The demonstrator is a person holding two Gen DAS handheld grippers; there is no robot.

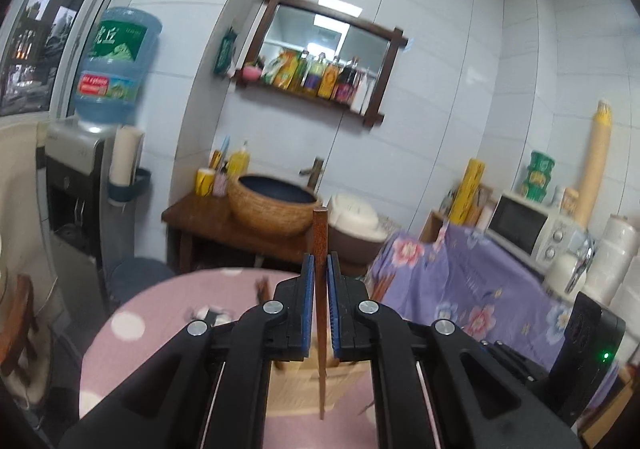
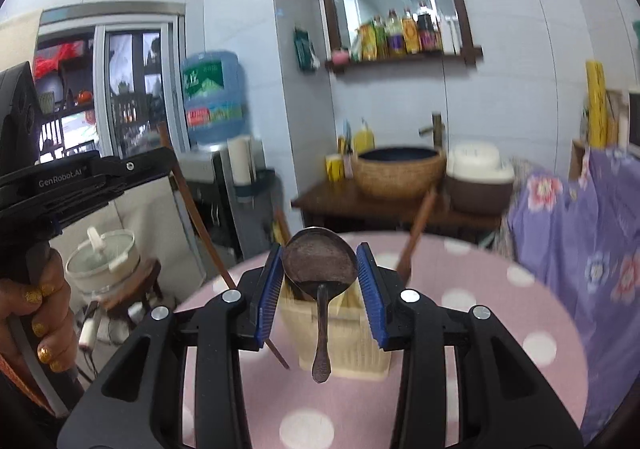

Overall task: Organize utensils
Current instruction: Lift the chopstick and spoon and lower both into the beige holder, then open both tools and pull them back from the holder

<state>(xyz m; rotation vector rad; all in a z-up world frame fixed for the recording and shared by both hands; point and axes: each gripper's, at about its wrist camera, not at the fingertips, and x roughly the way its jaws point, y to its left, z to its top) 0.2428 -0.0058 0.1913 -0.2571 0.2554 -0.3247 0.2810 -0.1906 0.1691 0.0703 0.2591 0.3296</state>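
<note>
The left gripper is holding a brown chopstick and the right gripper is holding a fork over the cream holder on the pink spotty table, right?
Not quite. The right gripper holds a spoon, not a fork; the right wrist view shows its round bowl between the fingers. The rest is right: the left gripper holds the brown chopstick, above the cream holder on the pink table.

A round table (image 2: 460,289) under a pink, white-dotted cloth carries a cream slatted utensil holder (image 2: 344,333) near its middle.

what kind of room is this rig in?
Most likely a small home kitchen or utility room: a basin with a tap on a wooden stand, a microwave, a water dispenser bottle, and bottles on a mirror shelf against tiled walls.
</note>
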